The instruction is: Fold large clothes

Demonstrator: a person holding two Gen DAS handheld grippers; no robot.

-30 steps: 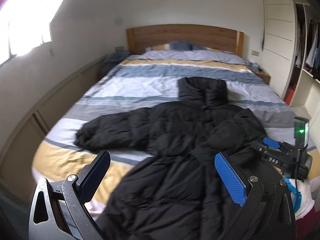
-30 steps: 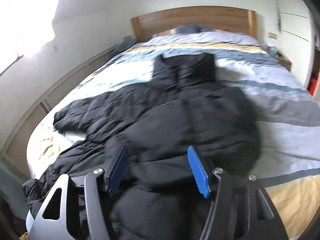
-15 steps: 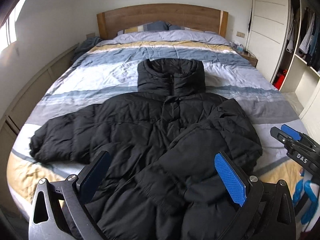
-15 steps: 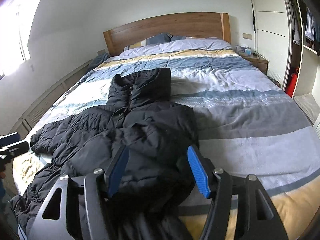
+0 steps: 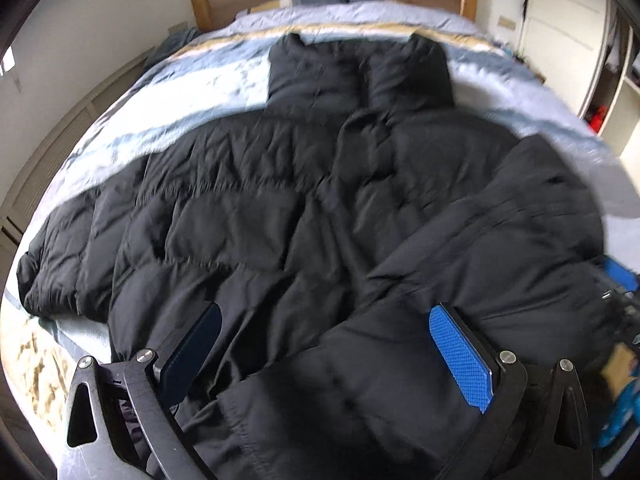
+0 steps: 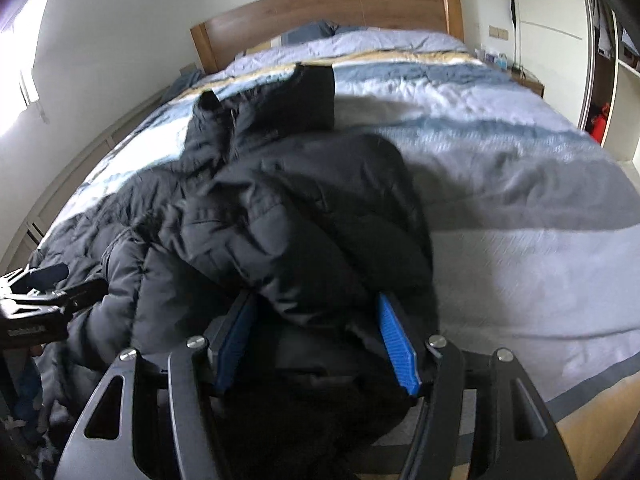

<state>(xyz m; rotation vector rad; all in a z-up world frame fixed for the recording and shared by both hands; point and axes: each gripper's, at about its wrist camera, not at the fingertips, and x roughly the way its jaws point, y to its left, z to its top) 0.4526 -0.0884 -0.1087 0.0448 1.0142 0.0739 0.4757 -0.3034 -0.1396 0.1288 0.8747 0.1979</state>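
A black quilted puffer coat (image 5: 304, 216) lies spread front-up across a bed covered by a blue, grey and yellow striped duvet (image 6: 500, 184), its hem toward the foot of the bed and its hood (image 5: 360, 72) pointing at the wooden headboard (image 6: 328, 12). Nearest the onlooker, the left hand-held gripper (image 5: 324, 356) hangs over the lower body of the coat with its blue pads set wide apart, black fabric lying beneath and between them but nothing pinched. Beside it, the right hand-held gripper (image 6: 316, 344) stands roughly half open, straddling a bunched fold of the coat's right side that bulges up between the pads; whether the pads press the fabric cannot be told. The right sleeve (image 5: 460, 280) already lies folded diagonally across the chest, while the left sleeve (image 5: 68, 264) stretches out flat toward the window side. The coat looks soft, bulky and springy, with a slick shell likely to slide; a firm grip at seams, cuffs or the hem edge, rather than on padded panels, would probably hold best. Open wardrobe shelves (image 5: 616, 64) stand at the far right.
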